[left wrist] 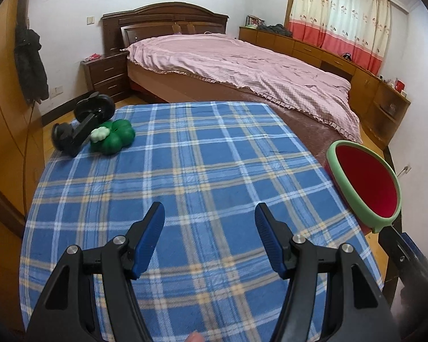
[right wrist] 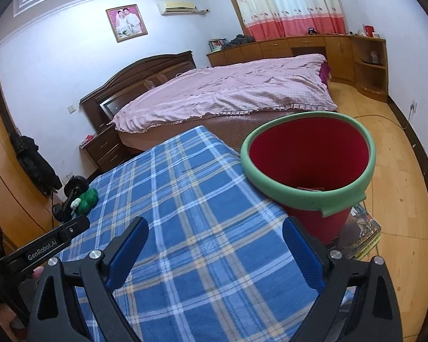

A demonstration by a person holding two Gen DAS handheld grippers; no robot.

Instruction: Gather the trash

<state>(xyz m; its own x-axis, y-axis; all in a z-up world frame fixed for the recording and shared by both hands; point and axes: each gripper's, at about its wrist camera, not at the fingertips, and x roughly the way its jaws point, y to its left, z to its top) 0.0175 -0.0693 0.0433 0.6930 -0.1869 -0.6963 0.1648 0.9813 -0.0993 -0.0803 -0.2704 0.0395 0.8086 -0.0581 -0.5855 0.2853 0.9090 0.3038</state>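
A: Left gripper (left wrist: pixel 209 213) hangs over the blue plaid table (left wrist: pixel 185 156), fingers (left wrist: pixel 149 239) parted about halfway, nothing between them but cloth.

B: And the right gripper (right wrist: pixel 215 228)? Fingers (right wrist: pixel 128 248) spread wide, close to their limit, and they grip nothing.

A: The bin's the target: a red bucket (right wrist: pixel 311 156) with a green rim, at two o'clock from the right gripper, just beside the table's right edge.

B: It stands on a stack of books or magazines (right wrist: pixel 362 230). Something small lies in the bottom; I can't tell what.

A: From the left view the same bucket sits at three o'clock. At ten o'clock, on the far corner, a green clover-shaped toy (left wrist: pixel 114 139) touches a black roller (left wrist: pixel 82 125).

B: Beyond the table, twelve o'clock, the pink-covered bed (left wrist: pixel 236 65).
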